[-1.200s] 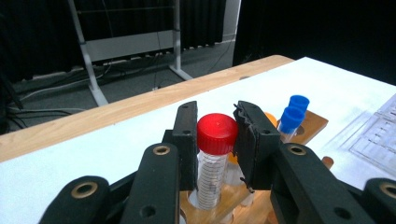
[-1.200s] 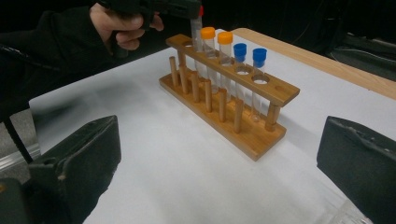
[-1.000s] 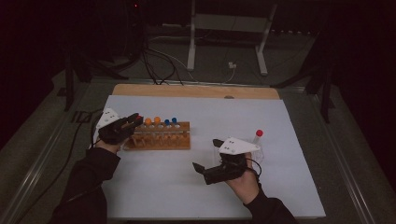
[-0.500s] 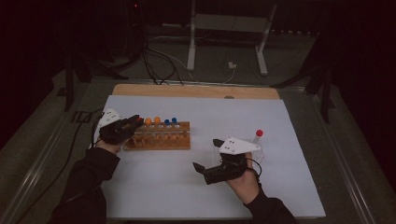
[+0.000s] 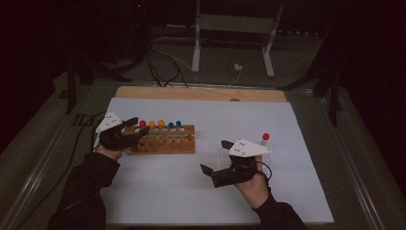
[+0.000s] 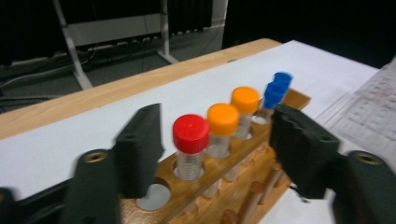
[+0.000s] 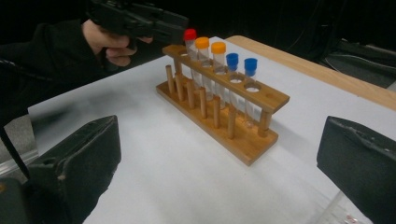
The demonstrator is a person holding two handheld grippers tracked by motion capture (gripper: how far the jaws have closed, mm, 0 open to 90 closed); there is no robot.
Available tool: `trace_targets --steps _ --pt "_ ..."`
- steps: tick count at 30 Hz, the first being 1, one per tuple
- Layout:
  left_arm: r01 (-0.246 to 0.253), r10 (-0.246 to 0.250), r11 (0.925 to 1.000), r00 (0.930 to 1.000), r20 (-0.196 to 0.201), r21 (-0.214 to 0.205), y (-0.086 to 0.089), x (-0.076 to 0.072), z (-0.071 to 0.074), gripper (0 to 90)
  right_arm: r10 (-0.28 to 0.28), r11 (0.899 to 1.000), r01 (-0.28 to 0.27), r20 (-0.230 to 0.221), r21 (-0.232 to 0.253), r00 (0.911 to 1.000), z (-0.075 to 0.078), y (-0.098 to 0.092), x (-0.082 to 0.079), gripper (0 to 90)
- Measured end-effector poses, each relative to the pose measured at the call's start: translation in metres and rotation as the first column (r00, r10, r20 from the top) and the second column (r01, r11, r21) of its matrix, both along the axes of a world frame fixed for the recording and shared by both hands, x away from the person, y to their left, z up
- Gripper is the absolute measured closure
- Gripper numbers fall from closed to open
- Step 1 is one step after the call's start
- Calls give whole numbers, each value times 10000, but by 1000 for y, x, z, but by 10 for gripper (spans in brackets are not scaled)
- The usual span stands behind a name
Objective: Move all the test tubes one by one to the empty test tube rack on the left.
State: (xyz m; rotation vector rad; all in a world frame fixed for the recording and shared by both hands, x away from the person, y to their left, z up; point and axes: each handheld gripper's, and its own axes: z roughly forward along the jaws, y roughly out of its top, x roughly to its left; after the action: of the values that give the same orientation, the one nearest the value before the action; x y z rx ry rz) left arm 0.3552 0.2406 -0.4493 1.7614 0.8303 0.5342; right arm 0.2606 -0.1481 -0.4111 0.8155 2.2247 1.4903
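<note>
A wooden tube rack (image 5: 165, 143) stands left of centre on the white sheet and holds capped tubes: one red, two orange, two blue. The red-capped tube (image 5: 142, 123) sits in a hole near the rack's left end. My left gripper (image 5: 139, 128) straddles that tube (image 6: 190, 140); its jaws have just been opening, and there is a gap on each side of the cap. My right gripper (image 5: 214, 156) rests low on the sheet to the right of the rack, open wide with nothing between its jaws (image 7: 222, 163), facing the rack (image 7: 219, 126).
A second red-capped tube (image 5: 265, 140) stands upright just behind the right hand. A clear plastic holder (image 6: 369, 116) lies on the sheet near it. The wooden table edge (image 5: 201, 93) runs along the far side, with metal stand legs (image 5: 196, 48) and cables beyond.
The left gripper's jaws have spread apart, and the red cap, hidden before, now shows at the rack's left end. The right hand has stayed put.
</note>
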Motion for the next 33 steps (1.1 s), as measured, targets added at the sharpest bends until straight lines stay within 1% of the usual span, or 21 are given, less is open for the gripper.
trace_targets --steps 4,5,9,10,12,13,15,16,17,18,21,23,24,26,27,28,29,30,31,32,33 --pt "293 -294 9996 9995 -120 -62 -1 -11 6 187 -256 9996 255 132 121 9996 4 -9 1 0" --pt "323 -323 9995 9993 -167 -38 -2 -13 7 161 -332 9994 329 195 114 9993 4 -12 1 0" --pt "864 -864 9963 9956 -351 4 -6 -24 10 67 -661 9977 658 231 164 9975 3 -27 3 0" --pt "912 -910 9958 9952 -371 61 -7 -27 11 52 -750 9971 746 204 175 9970 3 -31 3 0" --pt "1222 -1218 9925 9918 -380 80 -11 -32 12 44 -1002 9949 999 213 168 9947 2 -39 4 0" --pt "1259 -1253 9919 9914 -375 139 -13 -34 13 34 -1086 9940 1082 233 171 9938 2 -43 5 0" --pt "1512 -1508 9885 9877 -404 82 -16 -39 13 33 -1276 9917 1271 281 187 9914 1 -51 5 0" --pt "1510 -1502 9883 9879 -385 196 -18 -41 13 32 -1351 9908 1346 312 168 9903 1 -55 5 0" --pt "1677 -1671 9858 9851 -409 110 -19 -42 13 32 -1436 9895 1431 311 186 9891 1 -59 5 0" --pt "1712 -1707 9852 9845 -412 82 -21 -44 13 32 -1506 9885 1499 357 204 9880 1 -64 6 0" --pt "1926 -1916 9811 9804 -463 179 -25 -49 12 32 -1791 9838 1785 467 167 9827 0 -76 6 0" --pt "2120 -2114 9772 9760 -525 70 -27 -52 12 32 -2004 9797 1999 442 170 9787 -1 -84 6 0" --pt "2143 -2137 9767 9756 -495 67 -28 -53 12 32 -2162 9763 2160 480 89 9752 -2 -88 6 0" --pt "2322 -2319 9727 9710 -589 -14 -30 -56 11 32 -2396 9708 2399 523 -5 9695 -3 -97 6 0" --pt "2297 -2289 9732 9717 -591 80 -32 -57 11 32 -2511 9678 2517 548 -53 9664 -4 -101 6 0" --pt "2371 -2360 9714 9701 -573 137 -33 -58 10 32 -2676 9631 2688 613 -115 9616 -5 -105 6 0" --pt "2401 -2389 9706 9692 -599 145 -34 -59 10 32 -2717 9622 2722 586 -2 9606 -6 -110 7 0" --pt "2400 -2385 9706 9692 -617 172 -35 -60 9 32 -2815 9594 2821 575 -23 9578 -7 -113 6 0" --pt "2465 -2454 9691 9675 -615 120 -35 -61 9 32 -3022 9529 3031 622 -53 9512 -8 -117 7 0" --pt "2536 -2526 9673 9653 -657 74 -36 -61 9 32 -3098 9505 3106 576 -48 9491 -9 -121 7 0" --pt "2499 -2484 9681 9665 -649 158 -37 -62 9 32 -3174 9479 3184 531 -110 9468 -11 -125 8 0"
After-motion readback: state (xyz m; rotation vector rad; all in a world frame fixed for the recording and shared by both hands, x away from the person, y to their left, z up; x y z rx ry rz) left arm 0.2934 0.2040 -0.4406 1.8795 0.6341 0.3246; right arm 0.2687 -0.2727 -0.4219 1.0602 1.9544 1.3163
